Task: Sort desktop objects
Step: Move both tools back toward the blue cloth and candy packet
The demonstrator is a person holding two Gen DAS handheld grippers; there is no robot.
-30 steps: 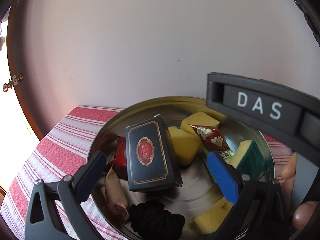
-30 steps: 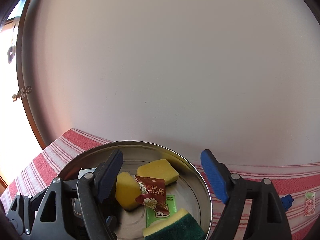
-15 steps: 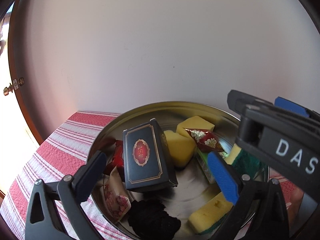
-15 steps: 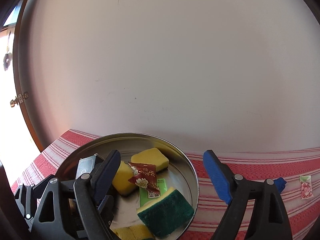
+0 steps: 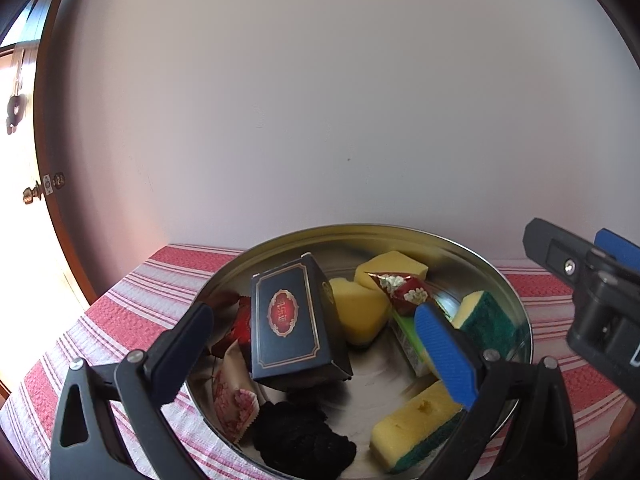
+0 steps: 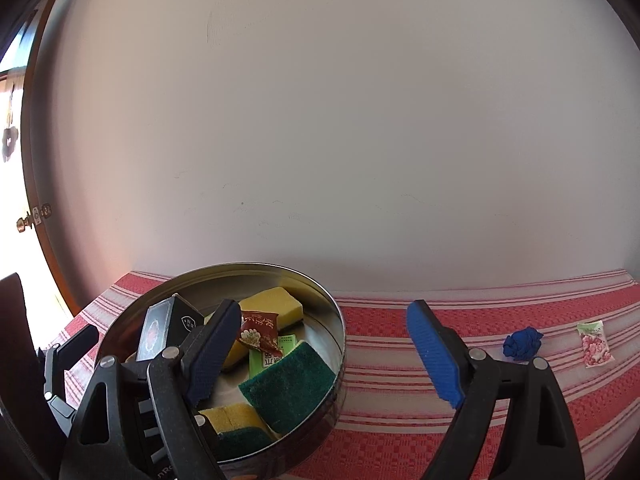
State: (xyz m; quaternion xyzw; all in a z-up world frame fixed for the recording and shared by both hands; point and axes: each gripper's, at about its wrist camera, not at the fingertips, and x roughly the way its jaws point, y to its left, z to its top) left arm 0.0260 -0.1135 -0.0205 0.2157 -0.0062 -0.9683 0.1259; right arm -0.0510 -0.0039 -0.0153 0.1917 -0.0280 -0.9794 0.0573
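A round metal tin (image 5: 516, 300) (image 6: 338, 344) stands on the red striped cloth. It holds a dark blue box (image 5: 286, 320) (image 6: 160, 326), yellow-and-green sponges (image 5: 412, 428) (image 6: 288, 384), a red snack packet (image 5: 402, 292) (image 6: 258, 330), a green packet (image 6: 272, 354), a pink candy packet (image 5: 232, 396) and a black crumpled wad (image 5: 300, 440). My left gripper (image 5: 316, 352) is open and empty over the tin. My right gripper (image 6: 320, 354) is open and empty, over the tin's right rim. A blue crumpled wad (image 6: 522, 343) and a pink candy packet (image 6: 594, 342) lie on the cloth to the right.
A plain wall rises just behind the table. A wooden door frame with a handle (image 5: 38, 190) is at the left. The right gripper's body (image 5: 592, 300) shows at the right edge of the left wrist view. The cloth (image 6: 400, 400) stretches right of the tin.
My right gripper has drawn back to the right, away from the tin, bringing the blue wad and candy packet into its view. My left gripper has lifted slightly over the tin.
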